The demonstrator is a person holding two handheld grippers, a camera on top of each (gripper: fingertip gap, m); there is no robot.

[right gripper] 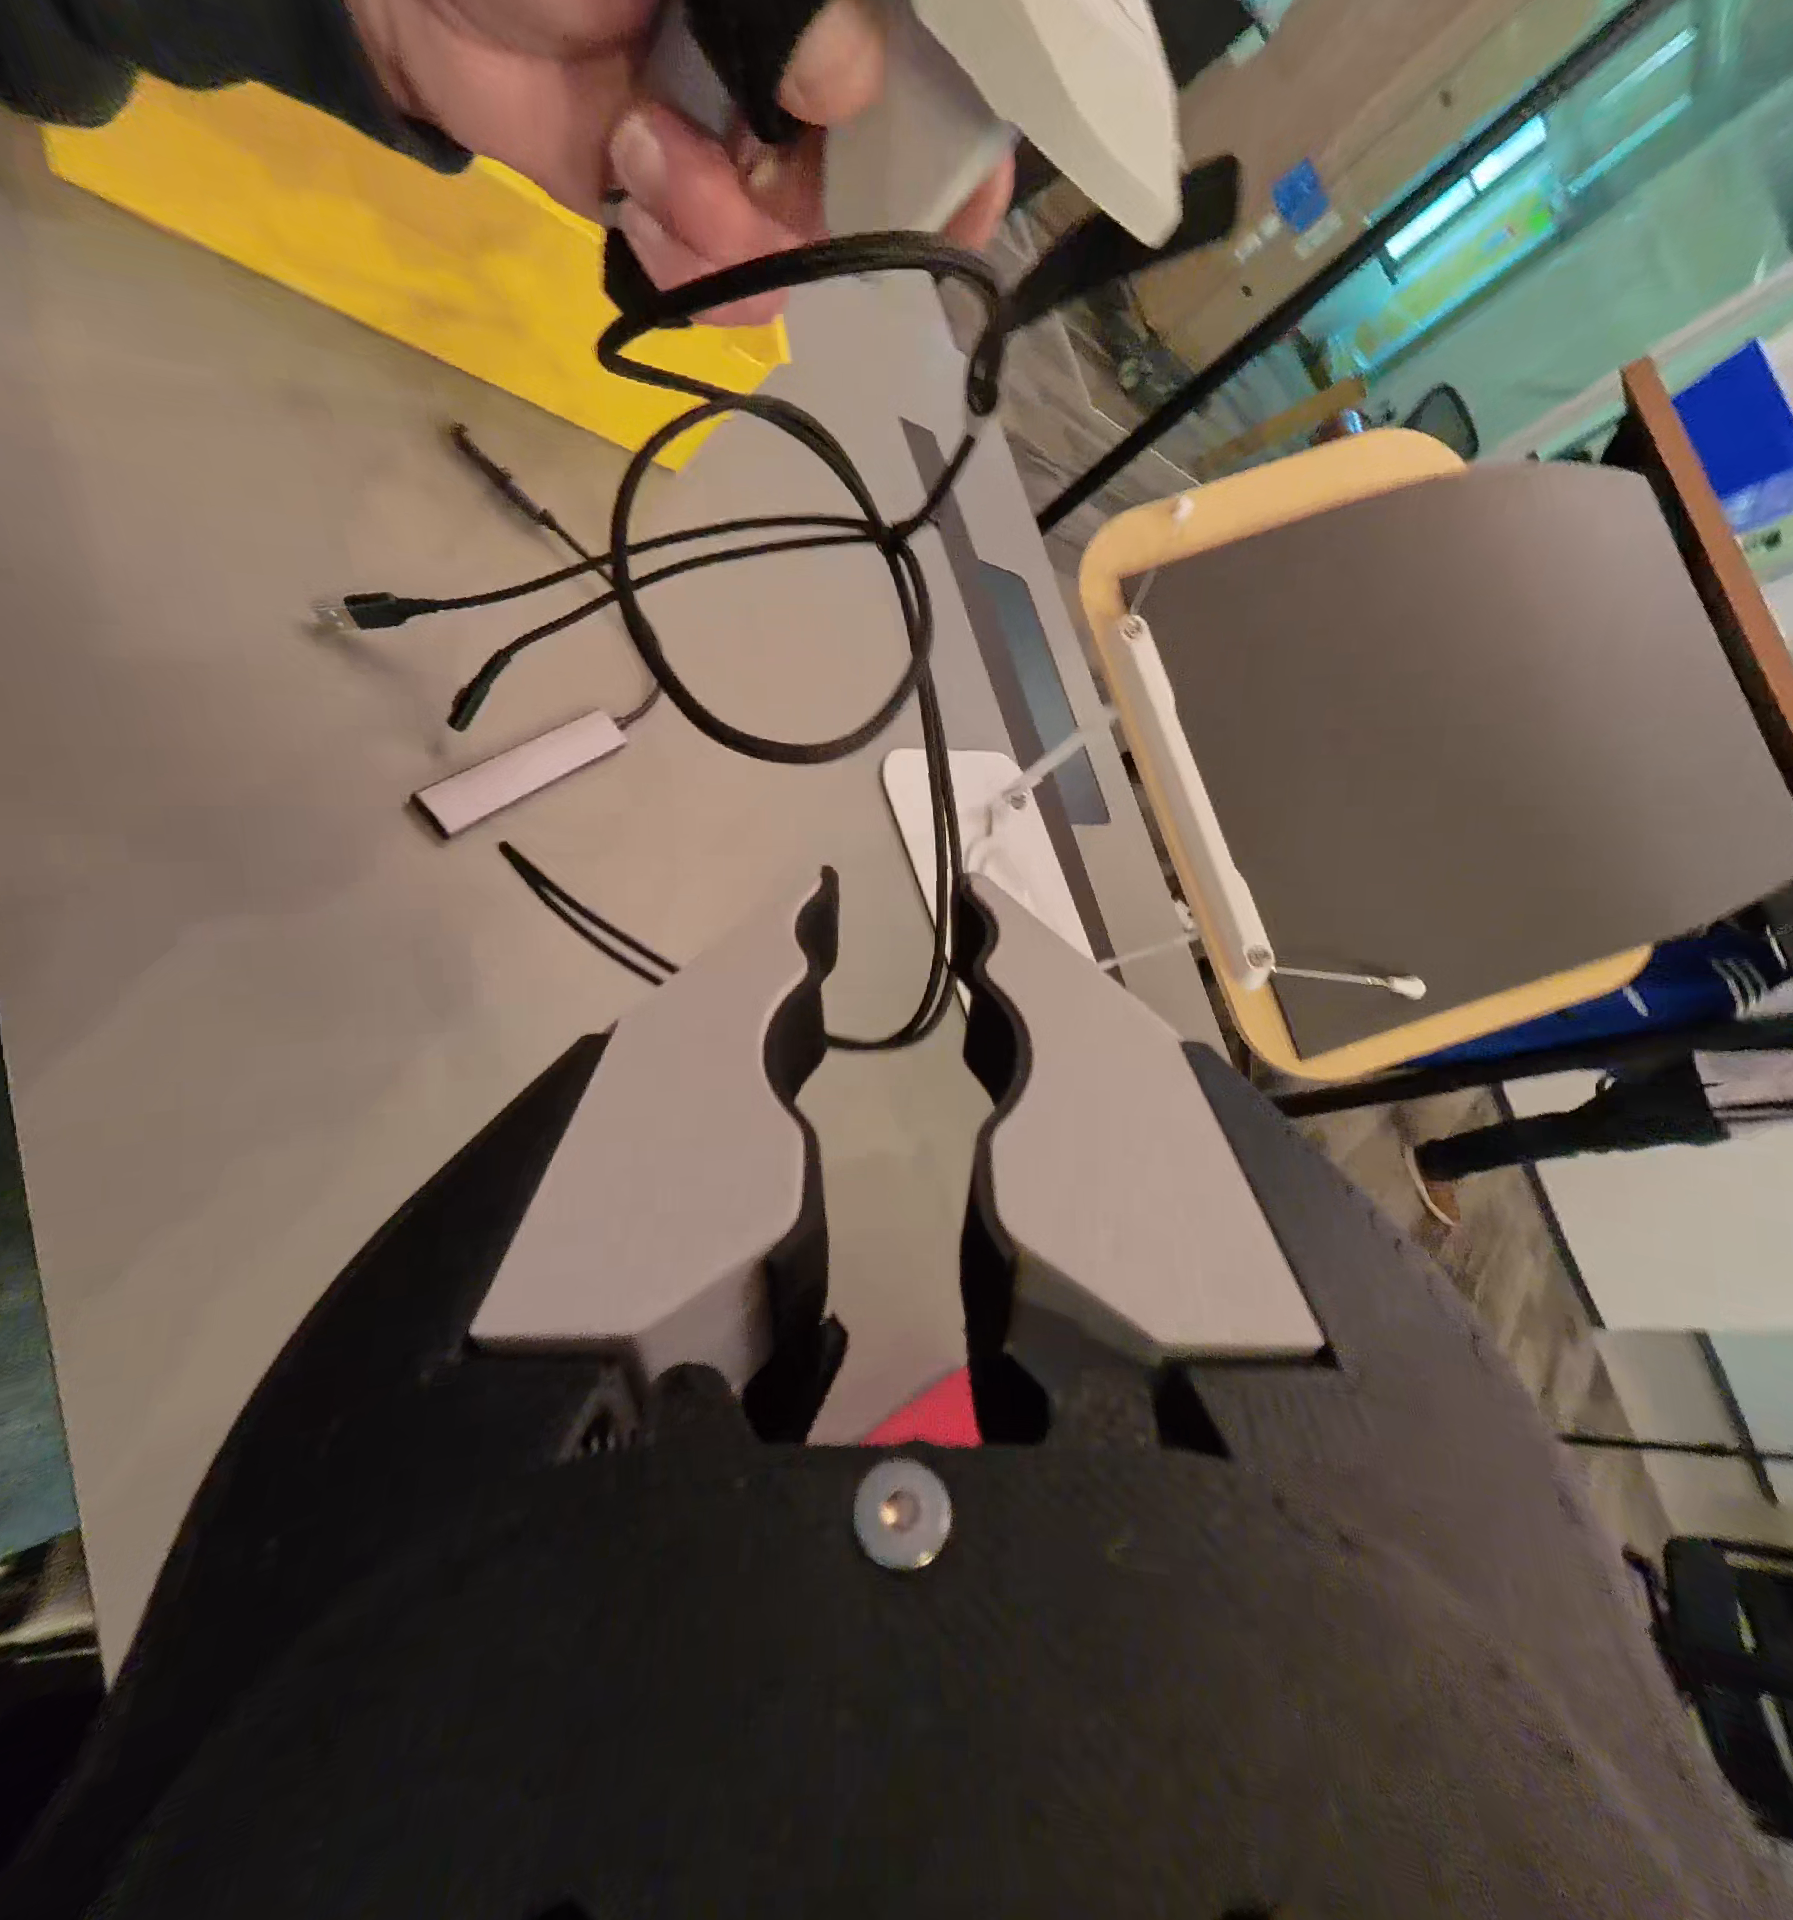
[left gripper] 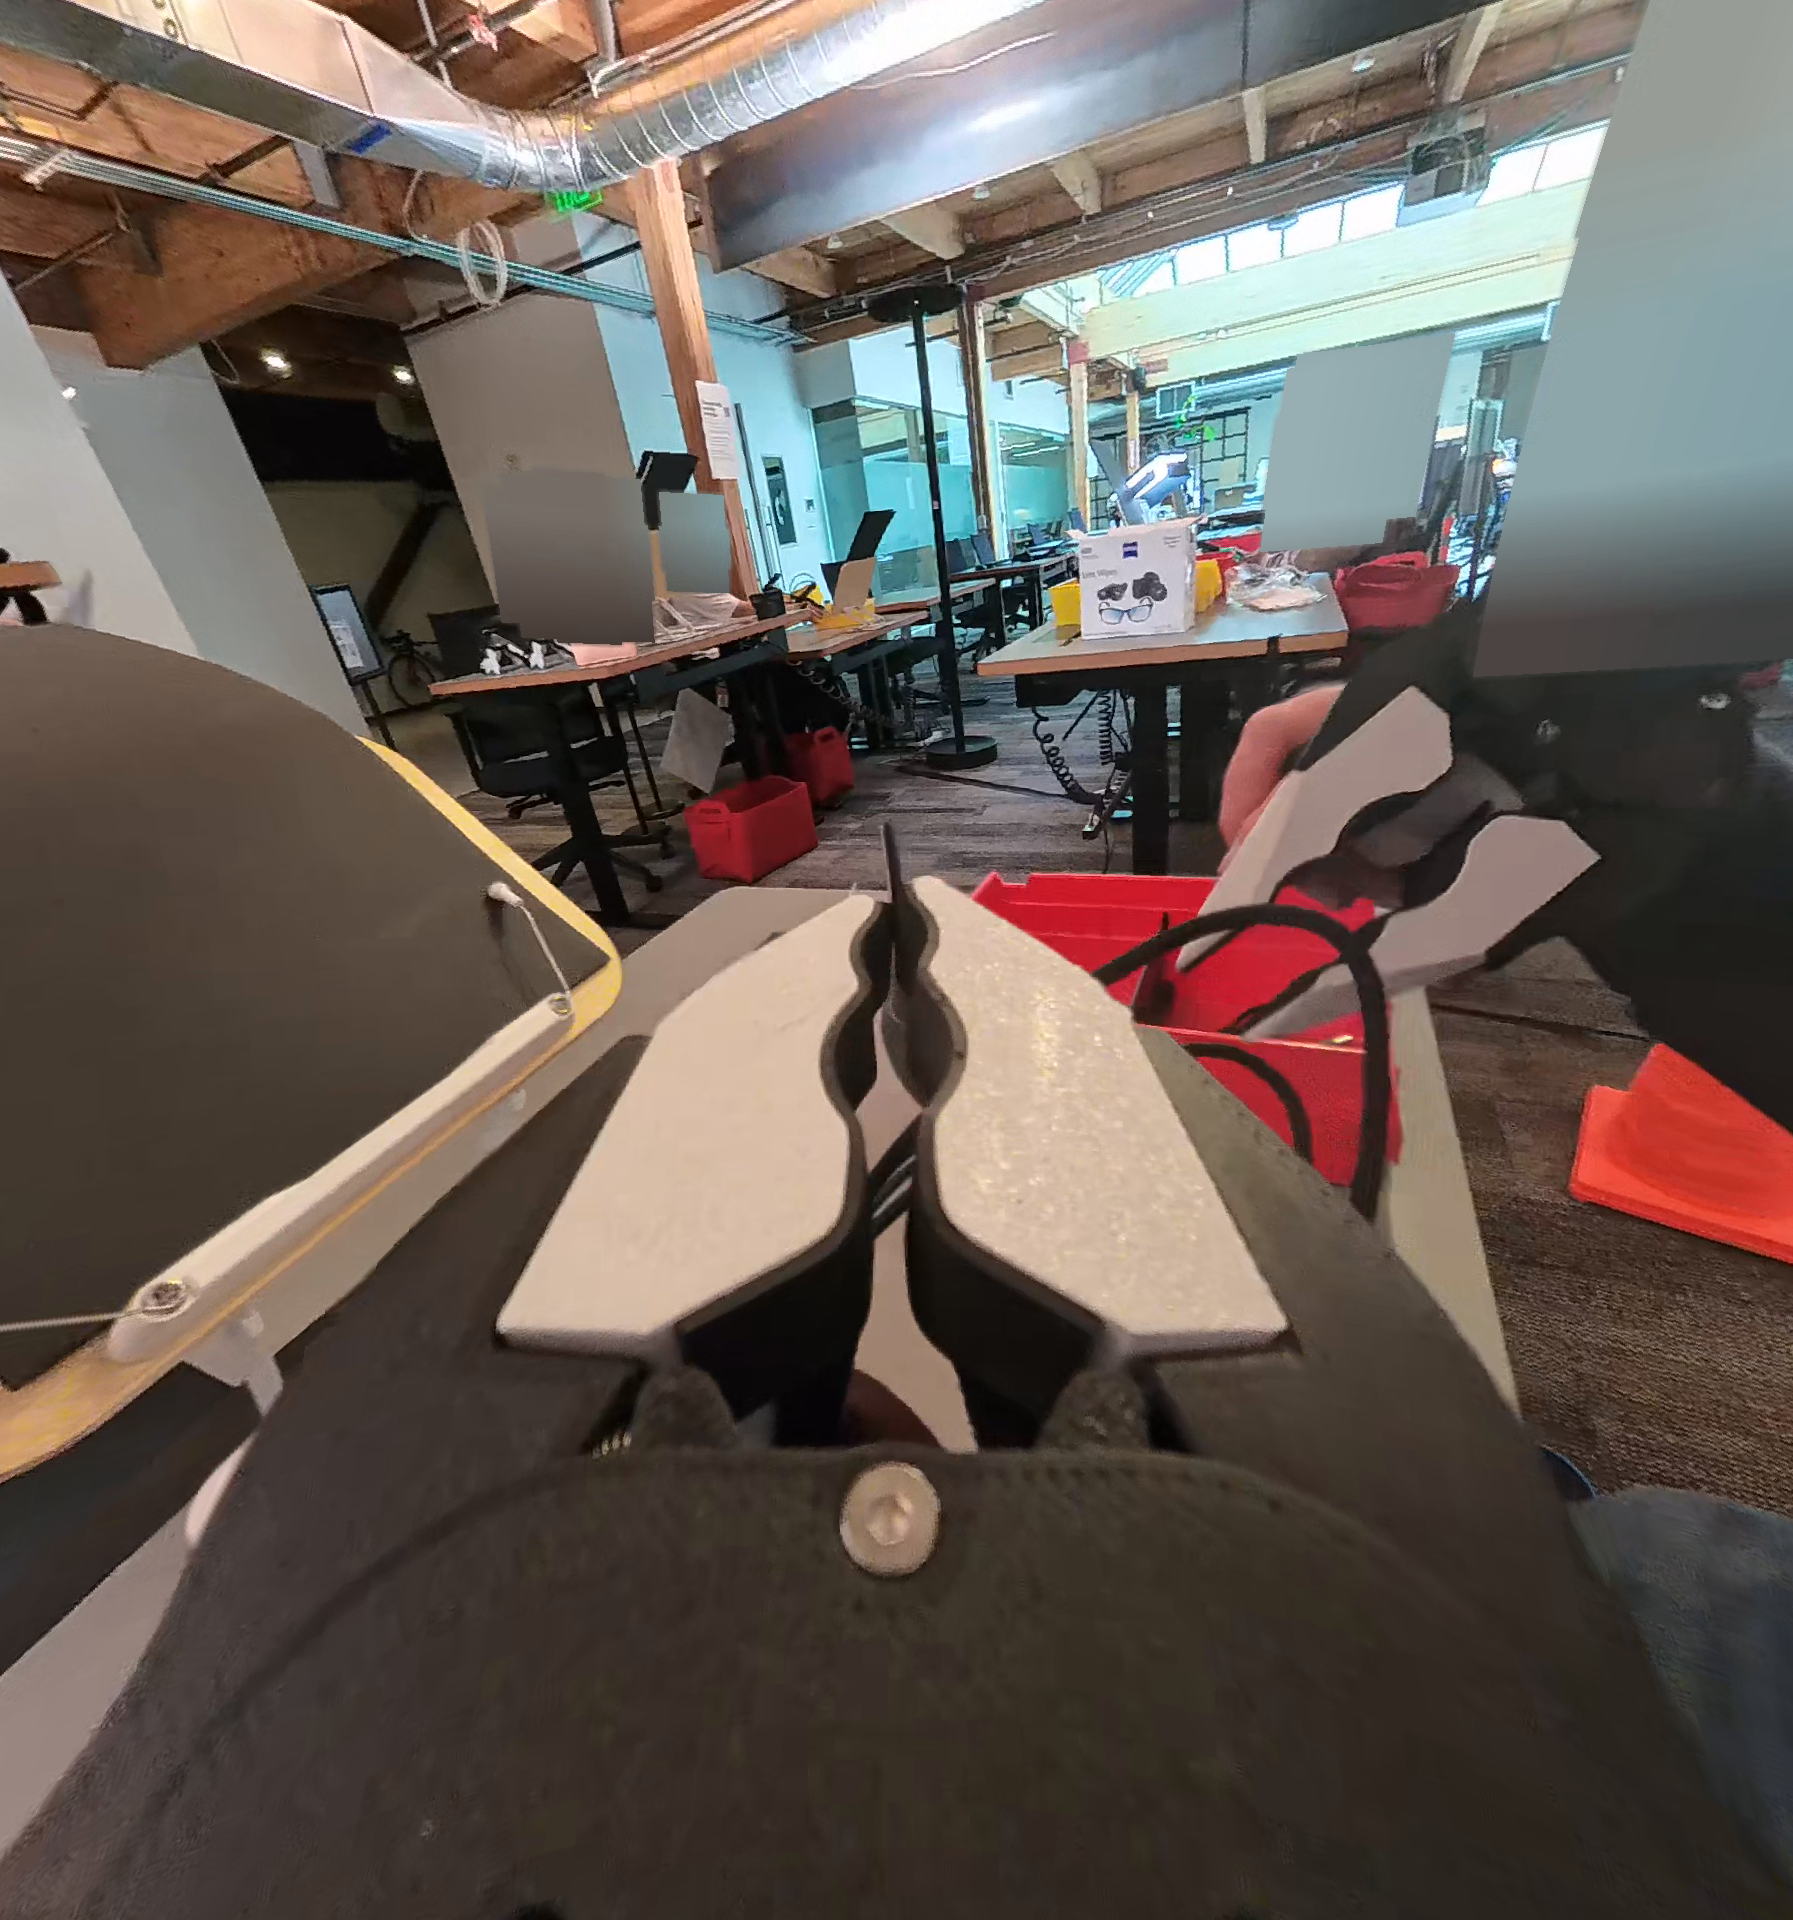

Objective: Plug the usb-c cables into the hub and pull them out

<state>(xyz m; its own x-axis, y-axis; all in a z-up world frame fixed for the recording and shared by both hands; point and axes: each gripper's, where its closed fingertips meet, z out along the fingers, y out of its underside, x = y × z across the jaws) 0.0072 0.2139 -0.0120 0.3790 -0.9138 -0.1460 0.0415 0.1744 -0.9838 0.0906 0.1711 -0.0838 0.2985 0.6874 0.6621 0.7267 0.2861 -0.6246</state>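
A slim silver hub (right gripper: 523,774) lies on the grey table (right gripper: 196,987), with nothing plugged into its side ports. Two plug ends of a black braided cable (right gripper: 767,727) rest beside it: a USB-A plug (right gripper: 352,613) and a smaller plug (right gripper: 476,696). My left gripper (left gripper: 897,909) is shut on the black cable (left gripper: 897,935) and holds it up; one of its white fingers (right gripper: 1068,94) shows at the top of the right wrist view. My right gripper (right gripper: 902,894) is open above the table, with a hanging cable loop (right gripper: 892,1034) between its fingers. It also shows in the left wrist view (left gripper: 1224,966).
A red bin (left gripper: 1276,1081) with black cables stands at the table's edge. A yellow tray (right gripper: 372,239) lies beyond the hub. A black panel with a tan rim (right gripper: 1443,748) stands on a white base (right gripper: 965,800). An orange cone (left gripper: 1702,1164) is on the floor. My right fingertips sit around 12 centimetres from my left ones. The slim silver hub (right gripper: 523,774) is about 25 centimetres from my right fingertips.
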